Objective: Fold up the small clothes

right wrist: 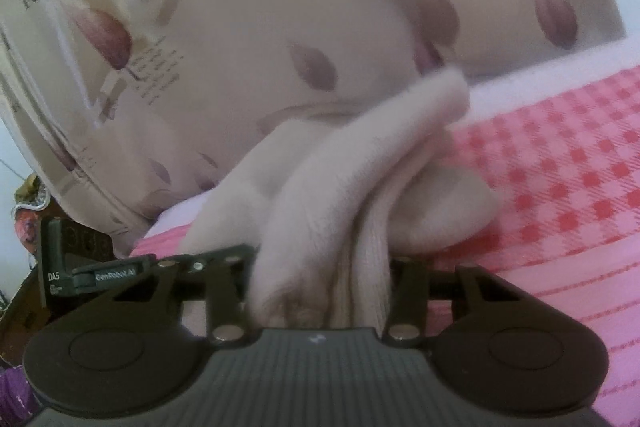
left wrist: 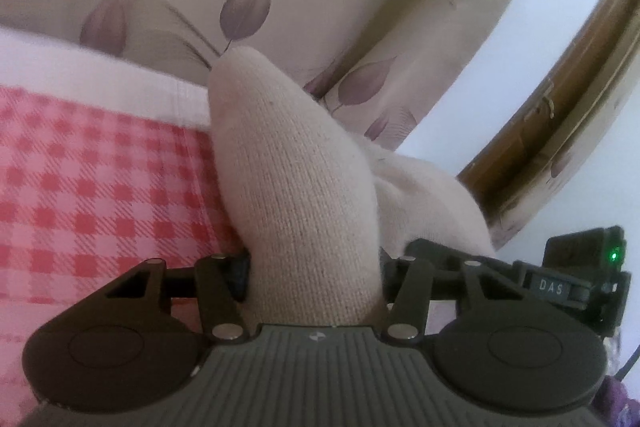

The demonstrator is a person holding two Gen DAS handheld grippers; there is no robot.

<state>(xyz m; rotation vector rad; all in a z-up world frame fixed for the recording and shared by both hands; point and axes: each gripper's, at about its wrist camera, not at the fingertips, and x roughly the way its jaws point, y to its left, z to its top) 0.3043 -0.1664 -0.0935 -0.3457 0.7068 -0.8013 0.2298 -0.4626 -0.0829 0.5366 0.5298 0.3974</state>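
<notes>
A cream knitted sock (left wrist: 292, 171) fills the middle of the left wrist view, rising from between the jaws of my left gripper (left wrist: 314, 275), which is shut on it. In the right wrist view the same pale sock (right wrist: 332, 211) is bunched in folds and runs into my right gripper (right wrist: 320, 279), which is shut on it. Its far end (right wrist: 440, 99) lifts over the bed. The fingertips of both grippers are hidden by the cloth. The other gripper's black body (left wrist: 576, 283) shows at the right edge of the left wrist view.
A pink and red checked sheet (left wrist: 100, 187) with a white border covers the bed; it also shows in the right wrist view (right wrist: 560, 167). A beige quilt with purple leaf print (right wrist: 260, 27) is piled behind. A wooden frame (left wrist: 560, 107) stands at the right.
</notes>
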